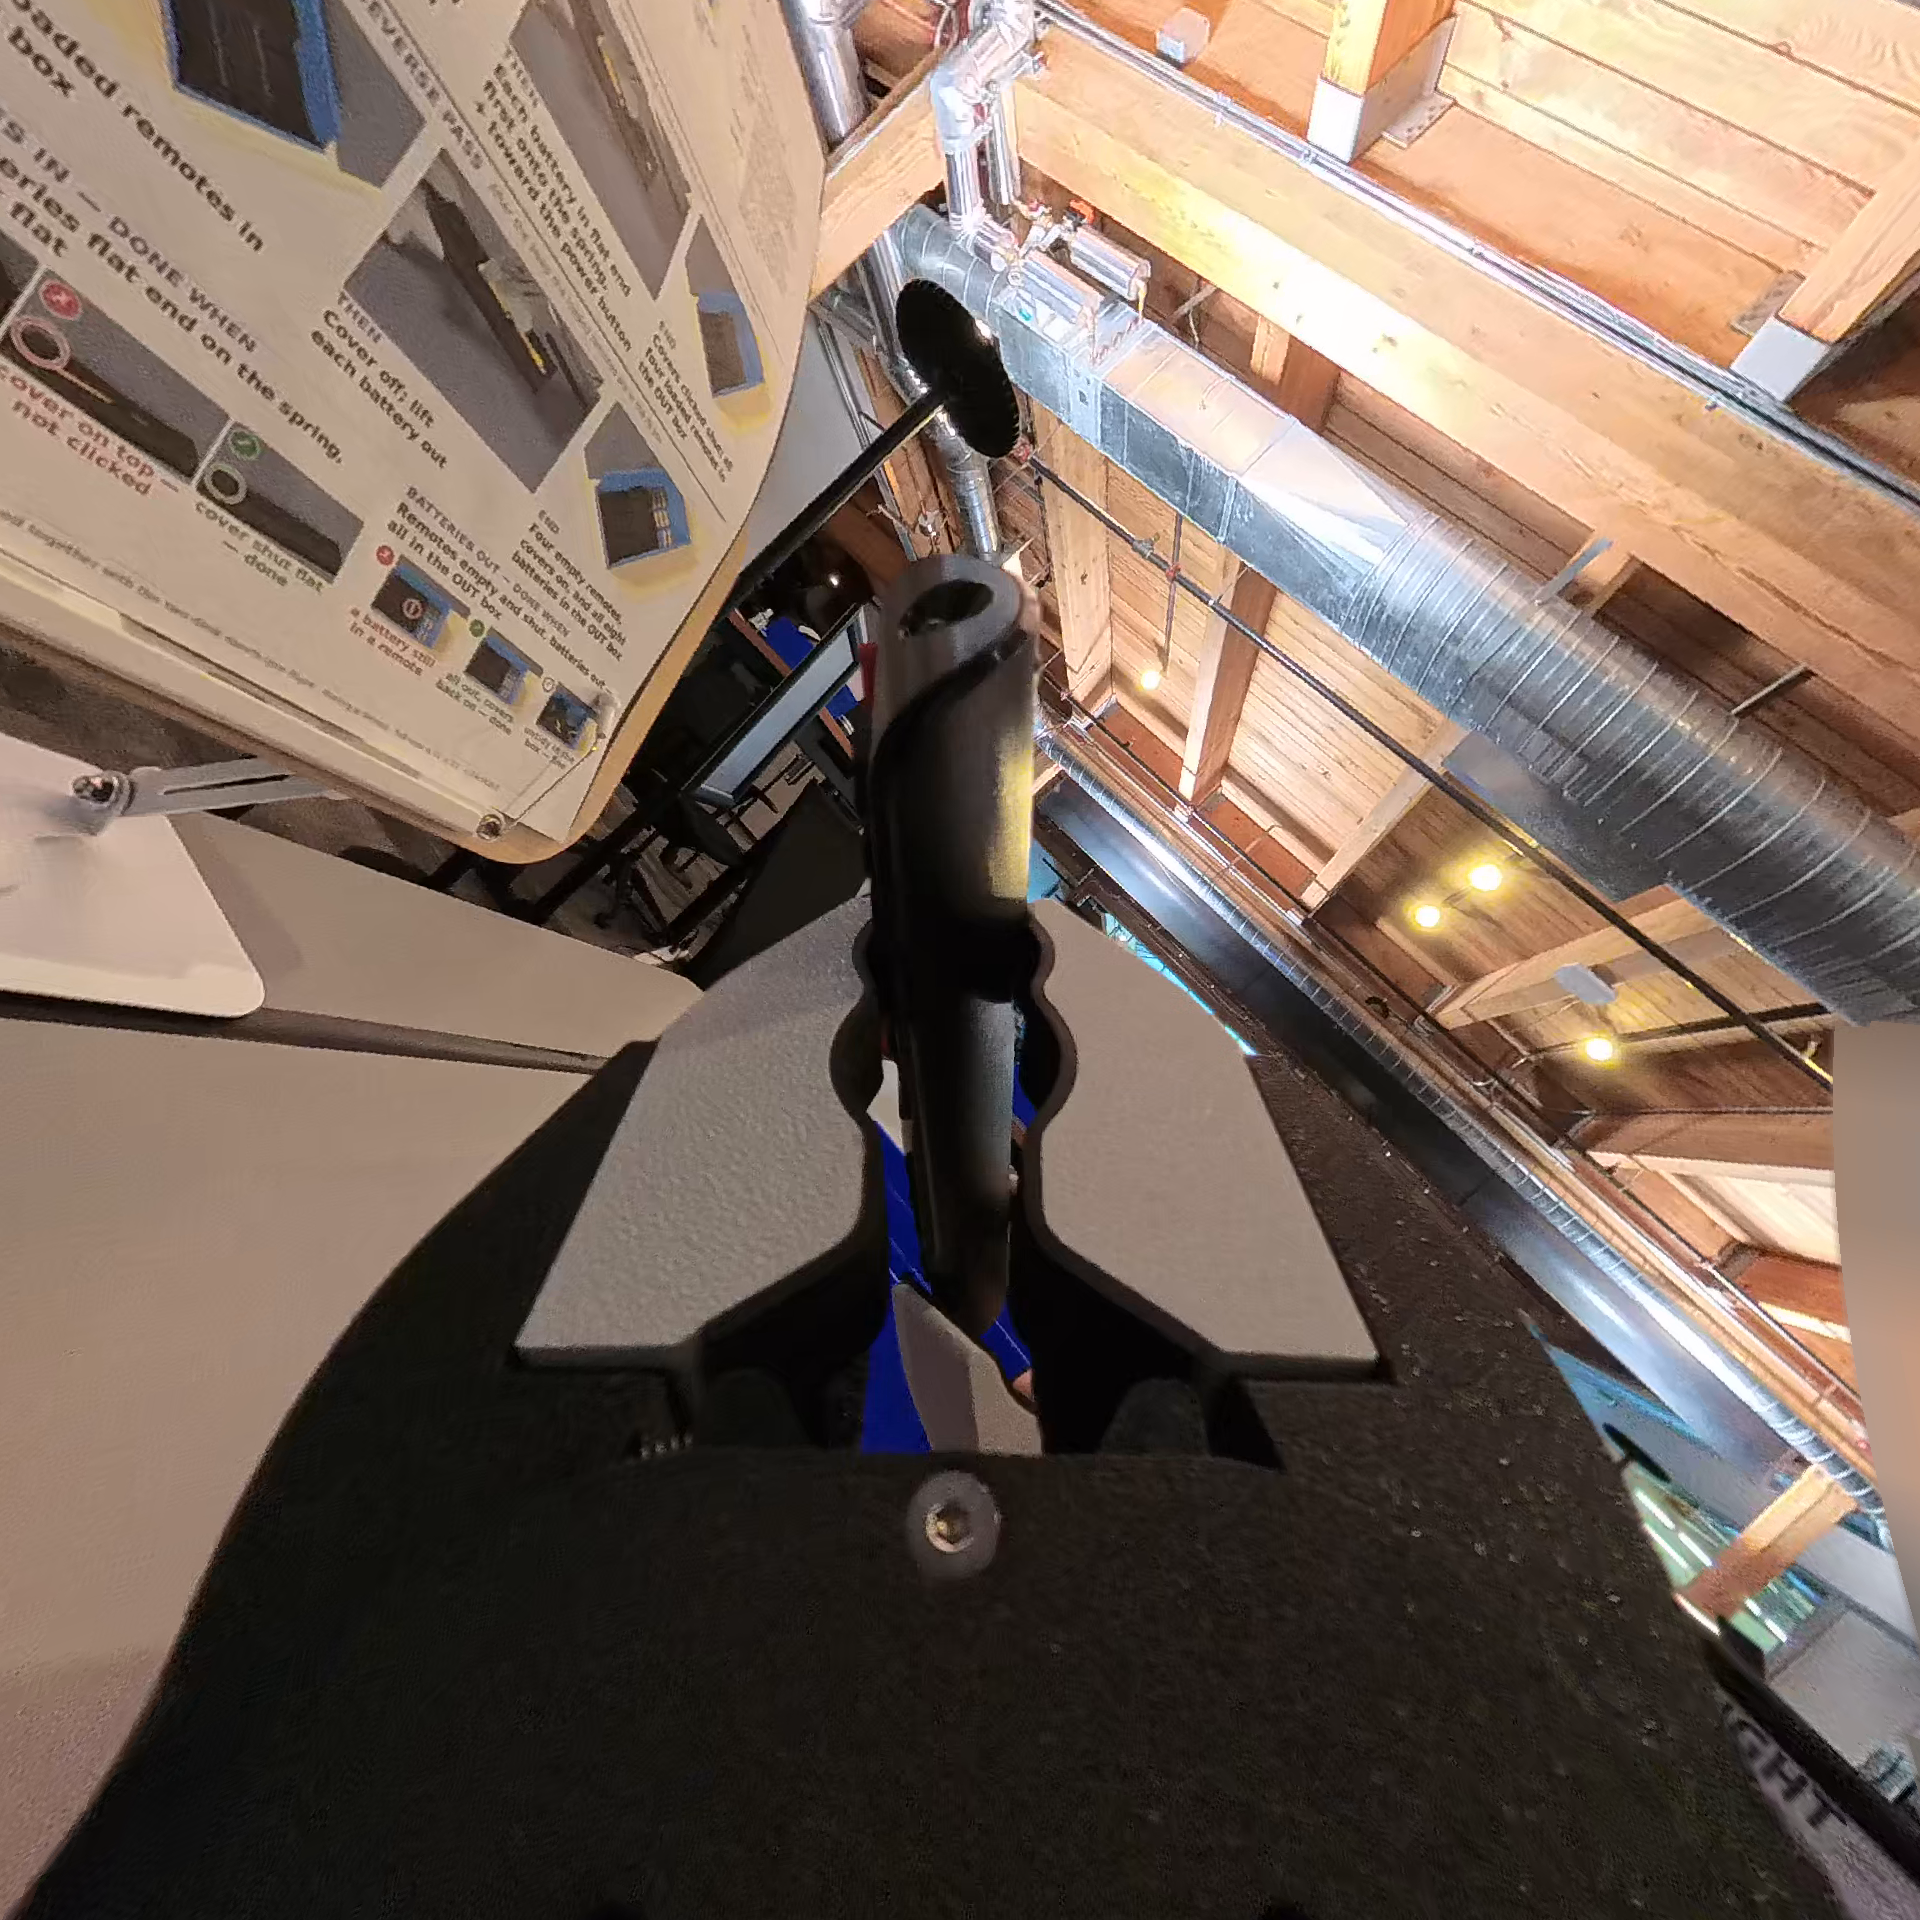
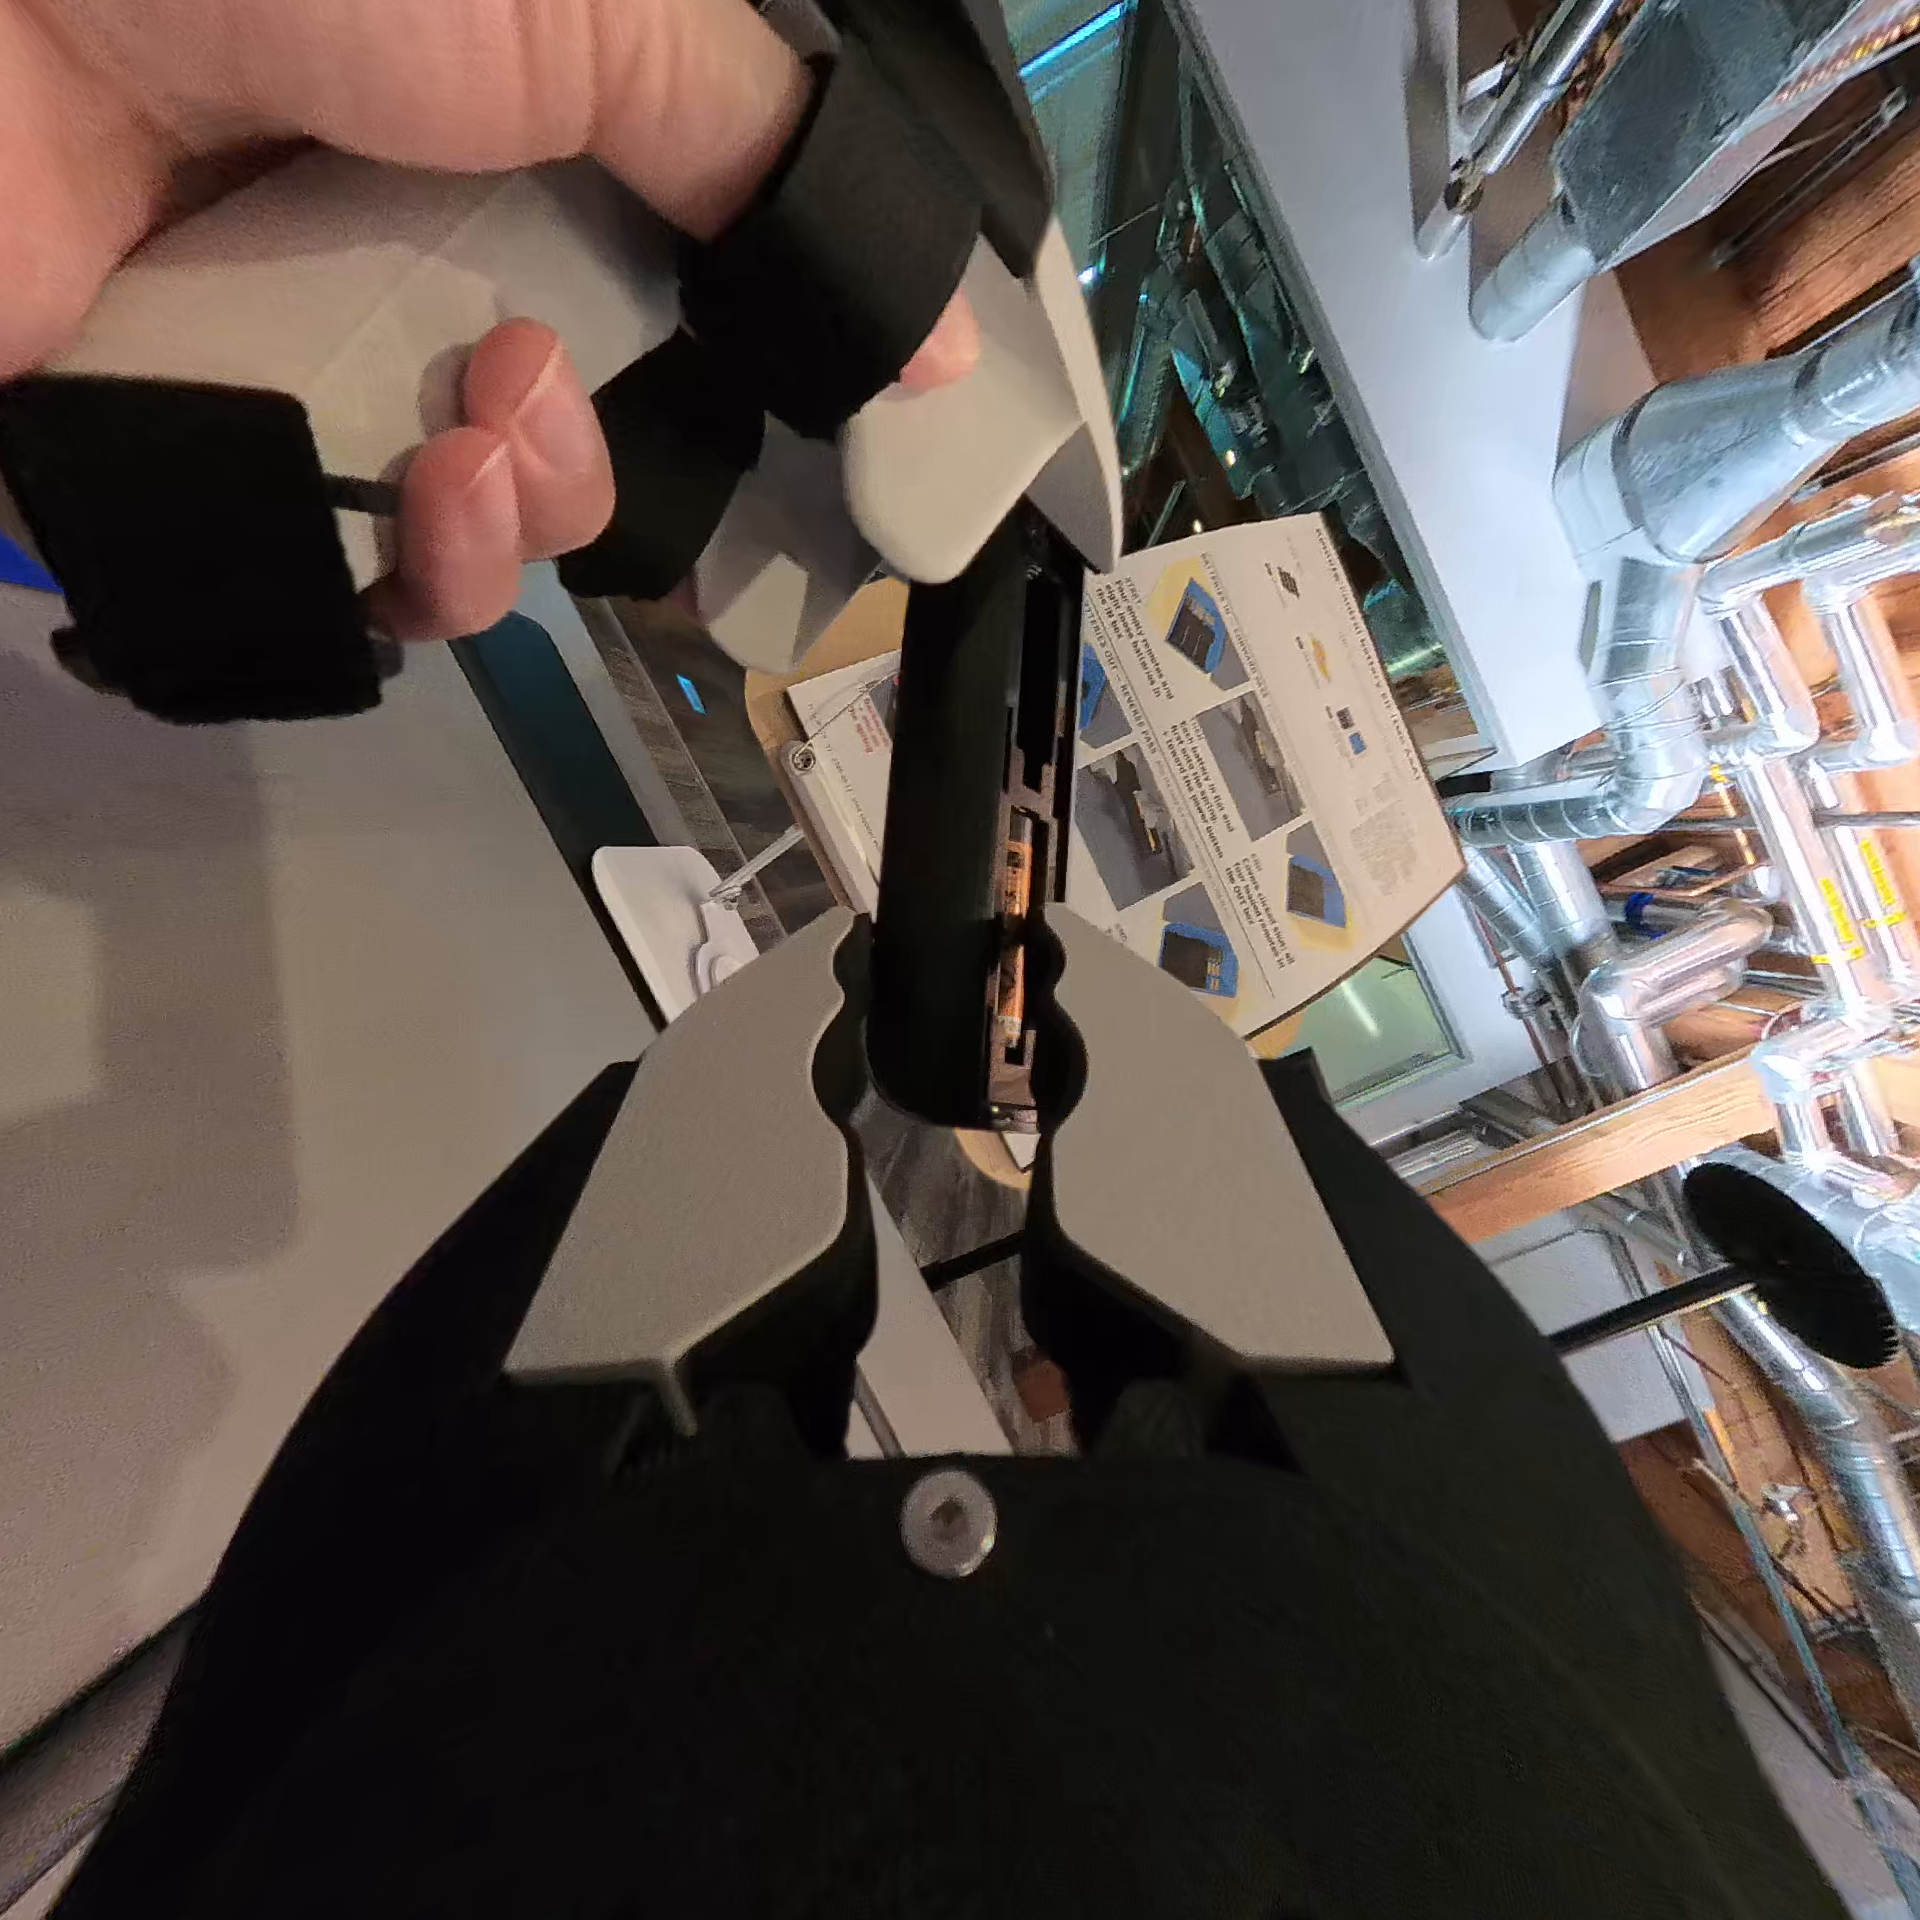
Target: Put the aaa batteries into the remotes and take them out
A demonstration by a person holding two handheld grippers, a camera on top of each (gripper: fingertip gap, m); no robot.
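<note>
Battery (image 2: 1013,914) inside open remote (image 2: 935,831)

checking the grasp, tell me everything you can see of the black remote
The remote is a long, slim black bar that looks like plastic, held in the air between both grippers. The right gripper clamps its near end; the left gripper grips it farther along. Its battery cover is off on one side, and the open bay shows a copper-and-black battery seated inside. The far end has a round recess.
</note>
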